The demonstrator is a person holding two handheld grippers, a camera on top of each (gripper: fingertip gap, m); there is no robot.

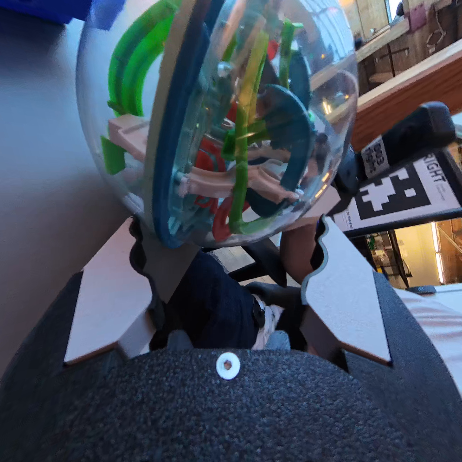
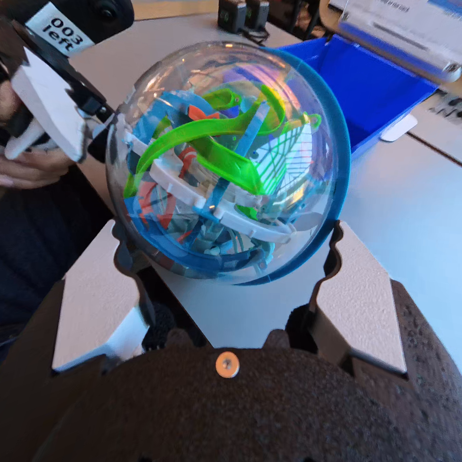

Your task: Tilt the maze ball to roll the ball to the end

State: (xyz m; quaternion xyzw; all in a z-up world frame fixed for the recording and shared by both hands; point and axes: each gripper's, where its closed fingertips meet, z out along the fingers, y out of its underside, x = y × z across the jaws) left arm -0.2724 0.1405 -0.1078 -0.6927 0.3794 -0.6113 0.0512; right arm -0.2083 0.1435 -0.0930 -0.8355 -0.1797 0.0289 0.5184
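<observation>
The maze ball (image 1: 225,130) is a clear sphere with a blue rim and green, white, red and blue tracks inside. It is held off the table between my two grippers. My left gripper (image 1: 228,225) is open wide, and its fingertips (image 1: 136,232) rest against the sphere's lower side. A small silver ball (image 1: 223,68) sits on a track high inside. My right gripper (image 2: 228,225) is also open wide and cradles the maze ball (image 2: 225,162) at its fingertips (image 2: 341,232). The left gripper (image 2: 50,112) touches the sphere's upper left; the right gripper (image 1: 400,162) shows beyond the sphere.
A blue bin (image 2: 370,95) stands on the white table (image 2: 400,200) just behind the sphere. Black devices (image 2: 240,17) sit at the table's back edge. A person's hand (image 2: 30,170) holds the left gripper. Their legs (image 1: 220,287) show below, with a wooden beam (image 1: 412,82) to the right.
</observation>
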